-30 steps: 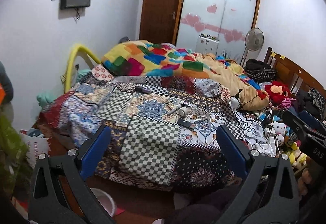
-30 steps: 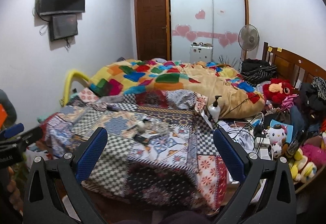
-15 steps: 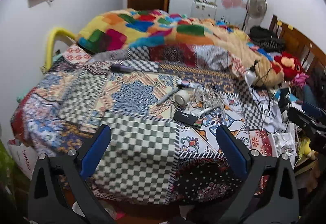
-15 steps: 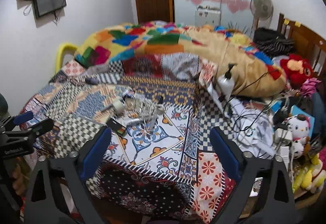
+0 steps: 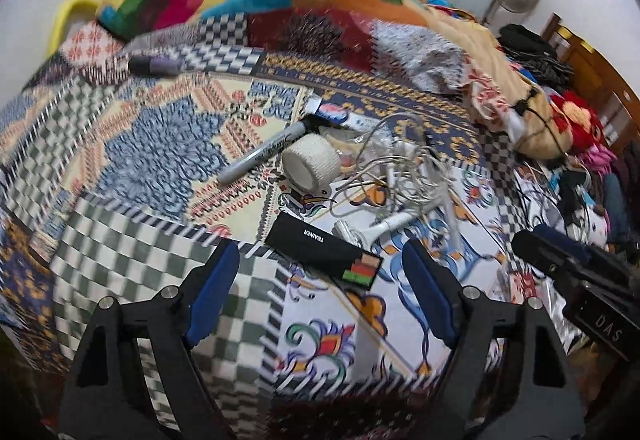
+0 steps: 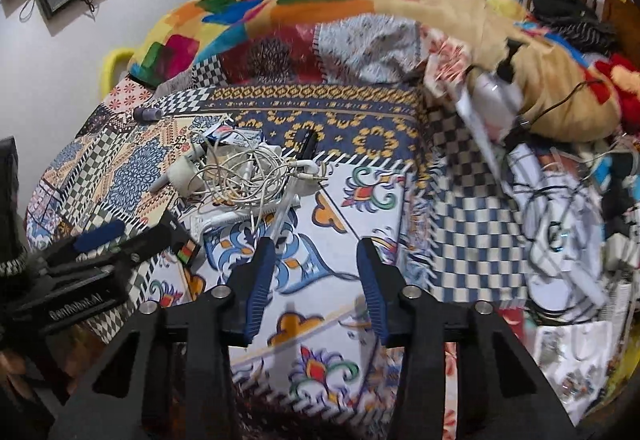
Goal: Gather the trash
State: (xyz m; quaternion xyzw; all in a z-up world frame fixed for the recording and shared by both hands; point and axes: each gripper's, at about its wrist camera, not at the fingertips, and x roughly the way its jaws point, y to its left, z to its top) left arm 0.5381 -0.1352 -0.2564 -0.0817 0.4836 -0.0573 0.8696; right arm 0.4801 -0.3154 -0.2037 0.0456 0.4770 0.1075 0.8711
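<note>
The left claw points steeply downward, its blue-padded fingers spread wide and closing, with nothing between them. The right claw tilts down likewise, its jaws much narrower and closing, gripping nothing. Each claw shows at the edge of the other's view, side by side.

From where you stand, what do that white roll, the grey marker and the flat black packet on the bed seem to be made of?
White roll: looks like woven cloth tape or bandage, matte, with a ribbed weave on its side; I can't be sure.
Grey marker: probably smooth plastic, with a slight sheen and printed lettering along the barrel.
Flat black packet: likely printed card or plastic film, matte black with white lettering and a coloured end; which one is unclear.
</note>
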